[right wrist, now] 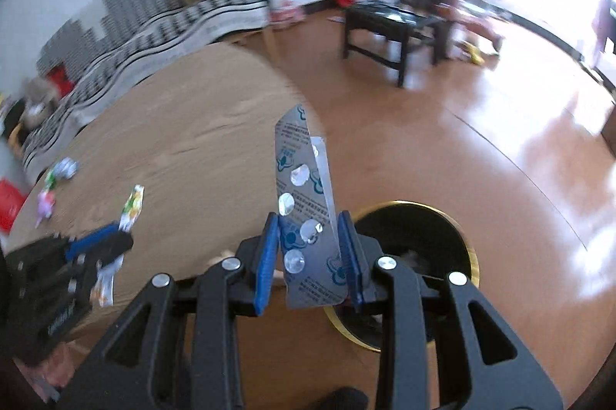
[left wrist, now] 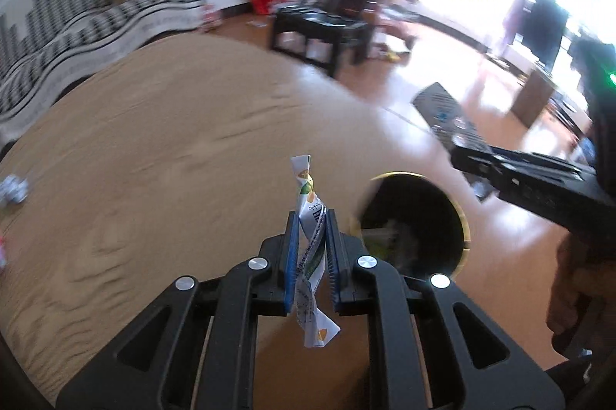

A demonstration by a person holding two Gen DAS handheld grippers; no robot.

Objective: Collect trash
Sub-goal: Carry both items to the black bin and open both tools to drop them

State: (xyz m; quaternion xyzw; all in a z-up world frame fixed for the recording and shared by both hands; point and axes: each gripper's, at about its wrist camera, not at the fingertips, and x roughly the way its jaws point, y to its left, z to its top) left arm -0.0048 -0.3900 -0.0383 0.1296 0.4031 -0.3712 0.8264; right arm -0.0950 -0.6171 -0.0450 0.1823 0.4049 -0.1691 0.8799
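Note:
My left gripper (left wrist: 312,217) is shut on a crumpled white wrapper (left wrist: 310,213) with orange and green print, which sticks out above and below the blue pads. My right gripper (right wrist: 310,221) is shut on a bent silver blister pack (right wrist: 304,206) with popped cells. Both are held over the edge of the light wooden table (left wrist: 161,156). A round black bin with a gold rim (left wrist: 415,217) stands on the floor just right of the table; under the right gripper the bin (right wrist: 419,229) shows dark scraps inside. The left gripper (right wrist: 96,248) appears at the left of the right wrist view, the right gripper (left wrist: 481,165) at the right of the left wrist view.
More trash lies on the table: a crumpled bluish wad (right wrist: 65,167), a pink and green scrap (right wrist: 45,202), a yellow-green wrapper (right wrist: 133,208). A black low table (right wrist: 396,25) stands on the glossy wooden floor (right wrist: 500,148). A black-and-white patterned sofa (left wrist: 77,25) lines the wall.

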